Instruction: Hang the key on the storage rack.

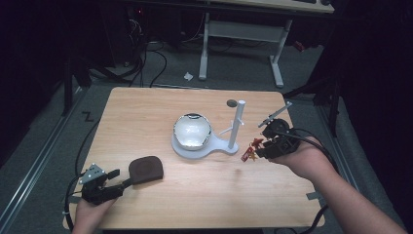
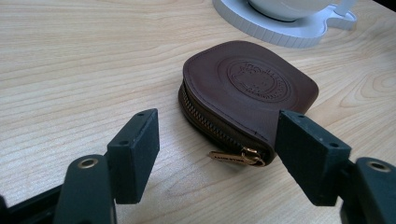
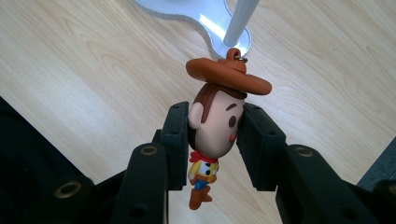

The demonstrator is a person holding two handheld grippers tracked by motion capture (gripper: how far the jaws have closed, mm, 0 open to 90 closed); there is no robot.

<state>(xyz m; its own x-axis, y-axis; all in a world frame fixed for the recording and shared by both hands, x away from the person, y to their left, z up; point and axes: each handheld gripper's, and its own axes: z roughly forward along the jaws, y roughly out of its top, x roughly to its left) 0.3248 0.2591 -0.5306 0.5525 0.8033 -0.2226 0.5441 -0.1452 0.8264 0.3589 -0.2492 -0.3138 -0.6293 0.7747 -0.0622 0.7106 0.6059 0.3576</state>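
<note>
Right gripper clamps the cowboy charm, not yet hung on the stand; left gripper, jaws wide apart, straddles the pouch at lower left.

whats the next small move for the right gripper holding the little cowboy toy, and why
Probably carry the small cowboy figure keychain up toward the side peg of the white post stand. The right gripper has its jaws clamped on the figure's head, its metal ring sits free above the hat, and it hangs just beside the post, below the peg.
</note>
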